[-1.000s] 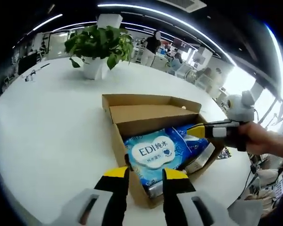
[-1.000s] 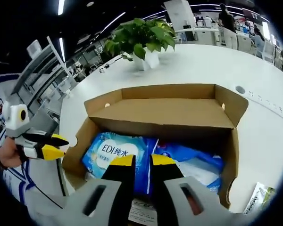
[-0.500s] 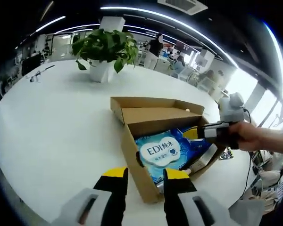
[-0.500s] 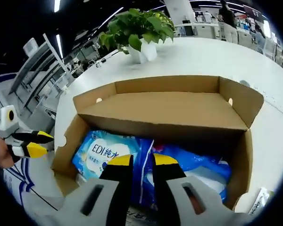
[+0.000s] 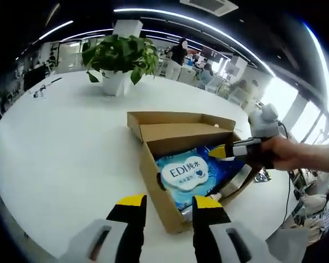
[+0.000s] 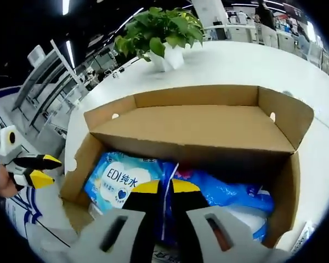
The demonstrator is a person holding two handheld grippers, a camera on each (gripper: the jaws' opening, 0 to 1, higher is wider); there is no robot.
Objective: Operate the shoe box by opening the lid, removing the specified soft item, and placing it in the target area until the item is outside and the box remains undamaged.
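Right gripper (image 6: 159, 187) jaws have narrowed over half a second, pinching the blue EDI wet-wipe pack (image 6: 126, 178) lying inside the open brown cardboard shoe box (image 6: 197, 129); left gripper (image 5: 165, 201) hangs parted, empty, near the box's end — lift-out looks imminent.

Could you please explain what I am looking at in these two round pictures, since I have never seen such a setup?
A person holds a two-jaw gripper in each hand, and each carries a fisheye camera looking along its own jaws. In the left gripper view, the left gripper hangs open near the box's corner; the right gripper, in a hand, reaches over the box. The right gripper view looks into the box from above, its jaws nearly together over the blue wipes pack, gripping nothing I can see. The box sits open on a white table, beside a potted plant. Nothing has been lifted out yet.
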